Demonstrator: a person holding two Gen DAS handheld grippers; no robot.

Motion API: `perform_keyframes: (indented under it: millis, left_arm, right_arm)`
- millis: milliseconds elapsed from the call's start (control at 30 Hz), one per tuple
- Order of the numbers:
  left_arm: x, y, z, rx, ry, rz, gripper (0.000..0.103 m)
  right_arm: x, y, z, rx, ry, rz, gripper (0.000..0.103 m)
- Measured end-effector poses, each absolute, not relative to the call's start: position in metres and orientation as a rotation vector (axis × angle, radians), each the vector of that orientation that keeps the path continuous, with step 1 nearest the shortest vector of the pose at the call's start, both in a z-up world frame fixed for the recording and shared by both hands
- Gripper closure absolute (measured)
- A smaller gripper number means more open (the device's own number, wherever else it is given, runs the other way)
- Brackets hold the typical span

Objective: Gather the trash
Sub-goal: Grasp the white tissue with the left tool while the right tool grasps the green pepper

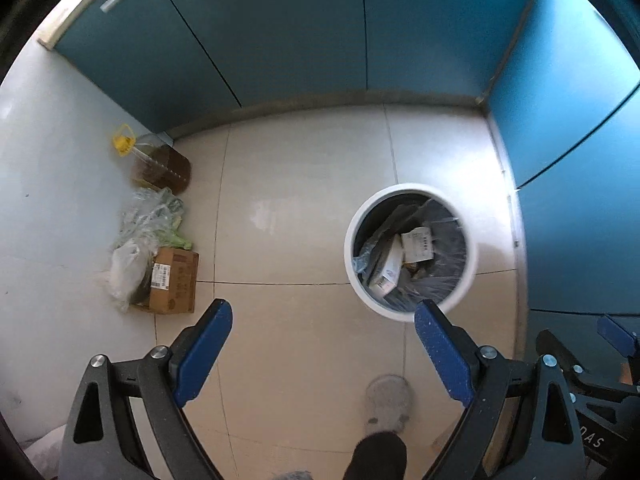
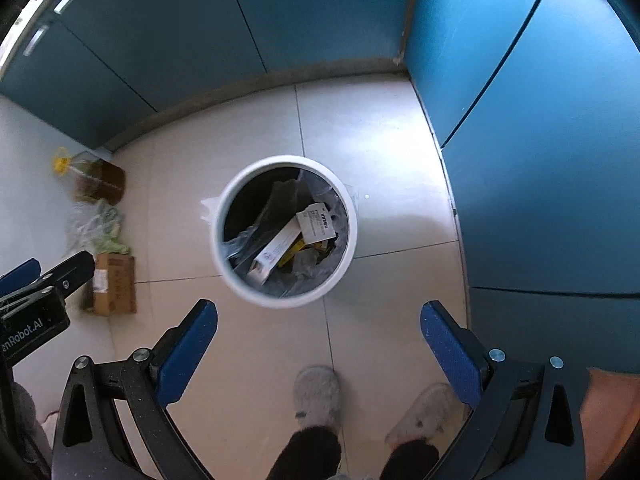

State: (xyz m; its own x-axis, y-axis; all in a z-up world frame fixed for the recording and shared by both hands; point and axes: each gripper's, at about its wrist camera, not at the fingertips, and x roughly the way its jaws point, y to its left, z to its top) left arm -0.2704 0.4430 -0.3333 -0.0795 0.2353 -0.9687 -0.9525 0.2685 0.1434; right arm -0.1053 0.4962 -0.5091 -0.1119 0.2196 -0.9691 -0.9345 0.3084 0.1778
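Both tongs, left tongs [image 1: 323, 322] and right tongs [image 2: 319, 318], are held high above a white bin [image 2: 226, 216] on the tiled floor [image 1: 304, 184], spread wide with nothing between them.

The bin is seen lined with a thin plastic bag [image 2: 240, 242] and partly filled with light cartons [image 2: 318, 222]. The liner is judged soft, crinkly and easily torn; its loose rim would best be pinched and gathered. A cardboard box [image 1: 176, 280] and crumpled bags [image 1: 148, 216] are left by the wall, light and easily crushed.
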Motion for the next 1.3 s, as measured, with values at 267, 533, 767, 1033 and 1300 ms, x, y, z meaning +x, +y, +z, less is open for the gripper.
perform_keyframes:
  millis: [267,533,767,1033,1300]
  left_arm:
    - [-0.287,0.396,-0.23,-0.783,1.203,1.183,0.01]
    - [-0.293,0.362,-0.149,-0.786,1.16,1.197,0.01]
    - [-0.276,0.348,-0.079,-0.736,1.097,1.242,0.01]
    - [-0.143,0.306,-0.024,-0.564,1.09,1.045,0.01]
    - [0.07,0.193,-0.027,-0.34,1.211,0.643,0.01]
  right_arm:
    - [-0.099,0.449,-0.38,-0.734,1.251,1.186,0.0]
    - [-0.09,0.408,-0.281,-0.659,1.229,1.223,0.0]
    - [-0.055,0.377,-0.219,-0.471,1.307,1.286,0.0]
    - [0.095,0.293,-0.167,-0.152,1.315,1.07,0.0]
    - [0.258,0.1,-0.197,0.085,1.338,0.534,0.0]
